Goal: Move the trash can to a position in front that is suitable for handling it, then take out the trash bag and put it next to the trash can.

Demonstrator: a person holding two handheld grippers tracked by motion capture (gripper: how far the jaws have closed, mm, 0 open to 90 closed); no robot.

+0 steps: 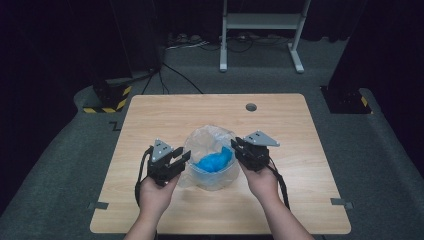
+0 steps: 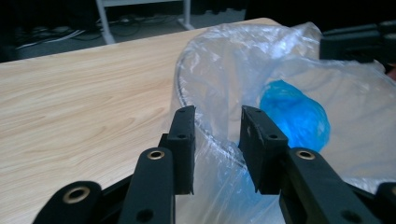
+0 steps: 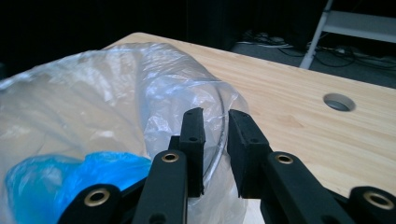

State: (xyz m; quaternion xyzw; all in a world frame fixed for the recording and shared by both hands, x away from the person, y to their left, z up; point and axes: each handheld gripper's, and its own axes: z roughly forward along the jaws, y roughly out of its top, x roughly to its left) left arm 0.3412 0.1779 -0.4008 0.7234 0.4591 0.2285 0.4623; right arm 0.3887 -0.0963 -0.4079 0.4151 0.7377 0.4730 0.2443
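A clear bin [image 1: 214,175] stands upright mid-desk, lined with a thin plastic bag [image 1: 210,137] (crumpled, puffed above the rim); a blue wad [image 1: 215,161] lies inside.

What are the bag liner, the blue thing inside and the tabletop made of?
Bag liner: thin clear plastic film, glossy and crinkled. Blue thing: looks like crumpled blue plastic film, shiny; cannot tell for sure. Tabletop: pale wood-grain surface, matte, probably laminate.
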